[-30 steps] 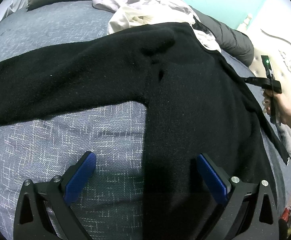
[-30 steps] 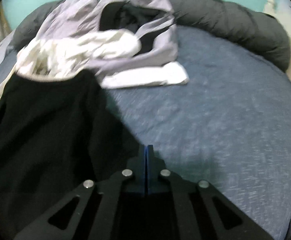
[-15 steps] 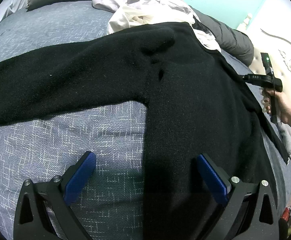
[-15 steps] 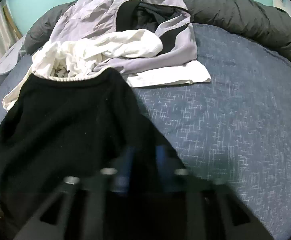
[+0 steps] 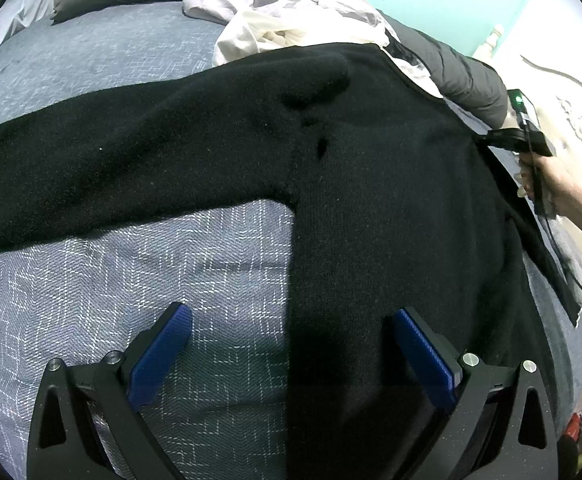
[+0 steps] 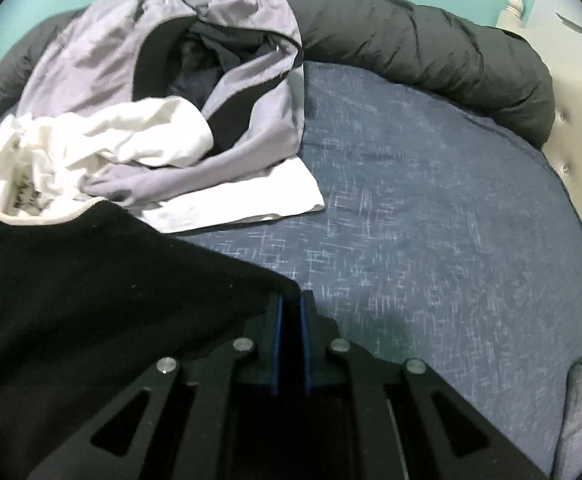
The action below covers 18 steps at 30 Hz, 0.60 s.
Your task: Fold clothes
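Left wrist view: the bed [image 5: 91, 280] fills the frame under its blue-grey cover, a dark duvet [image 6: 431, 56] rolled along the far edge. My black sweater [image 5: 371, 200] lies flat across it, one sleeve stretched out left. Just beyond its collar sits a heap of lilac and white clothes [image 6: 151, 120], touching it. My left gripper [image 5: 291, 344] hangs wide over the hem, holding nothing. My right gripper [image 6: 291, 312] pinches the sweater's edge, jaws having just narrowed on the cloth.

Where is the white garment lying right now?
In the right wrist view, the white garment lies upper left on the bed, tangled with the lilac jacket, just beyond the black sweater.
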Tool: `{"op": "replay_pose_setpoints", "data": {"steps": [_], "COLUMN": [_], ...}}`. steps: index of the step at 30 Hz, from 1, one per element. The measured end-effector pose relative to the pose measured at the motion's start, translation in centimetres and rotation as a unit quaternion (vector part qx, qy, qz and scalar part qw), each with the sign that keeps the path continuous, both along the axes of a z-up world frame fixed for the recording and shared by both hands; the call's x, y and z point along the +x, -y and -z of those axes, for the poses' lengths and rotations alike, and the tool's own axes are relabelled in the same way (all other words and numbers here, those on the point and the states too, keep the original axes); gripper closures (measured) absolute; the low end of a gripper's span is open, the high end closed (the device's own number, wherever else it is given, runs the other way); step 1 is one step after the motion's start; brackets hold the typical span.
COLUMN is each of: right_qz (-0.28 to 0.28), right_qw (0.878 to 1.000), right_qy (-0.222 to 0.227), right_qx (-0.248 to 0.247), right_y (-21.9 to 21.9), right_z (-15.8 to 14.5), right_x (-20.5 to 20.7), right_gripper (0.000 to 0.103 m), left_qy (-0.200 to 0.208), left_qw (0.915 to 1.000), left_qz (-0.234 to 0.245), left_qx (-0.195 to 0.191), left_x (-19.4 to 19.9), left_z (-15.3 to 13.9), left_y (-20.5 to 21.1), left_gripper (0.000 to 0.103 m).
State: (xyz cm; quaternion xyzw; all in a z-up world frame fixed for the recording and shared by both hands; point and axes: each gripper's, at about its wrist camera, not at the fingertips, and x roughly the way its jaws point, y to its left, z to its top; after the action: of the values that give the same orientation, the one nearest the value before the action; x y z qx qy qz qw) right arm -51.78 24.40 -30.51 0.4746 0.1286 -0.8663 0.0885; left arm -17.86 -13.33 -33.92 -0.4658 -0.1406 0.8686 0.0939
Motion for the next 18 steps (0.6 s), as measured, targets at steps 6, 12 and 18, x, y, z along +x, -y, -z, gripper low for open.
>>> {"op": "replay_pose_setpoints", "data": {"steps": [6, 12, 18], "right_qz": [0.015, 0.037, 0.019], "right_qw": [0.999, 0.994, 0.99], "right_qy": [-0.013, -0.056, -0.017], "right_qx": [-0.033, -0.086, -0.137], "right_y": [-1.1, -3.6, -5.4], "right_z": [0.2, -4.0, -6.0], "right_x": [-0.2, 4.2, 13.2], "right_gripper": [0.087, 0.084, 0.077], "left_qy": [0.001, 0.001, -0.001], "left_qw": [1.0, 1.0, 1.0], "left_qz": [0.002, 0.001, -0.002], "left_qx": [-0.003, -0.003, 0.003], "left_x": [0.0, 0.3, 0.6], "left_z": [0.1, -0.1, -0.4], "left_y": [-0.1, 0.1, 0.4], "left_gripper": [0.0, 0.0, 0.0]}}
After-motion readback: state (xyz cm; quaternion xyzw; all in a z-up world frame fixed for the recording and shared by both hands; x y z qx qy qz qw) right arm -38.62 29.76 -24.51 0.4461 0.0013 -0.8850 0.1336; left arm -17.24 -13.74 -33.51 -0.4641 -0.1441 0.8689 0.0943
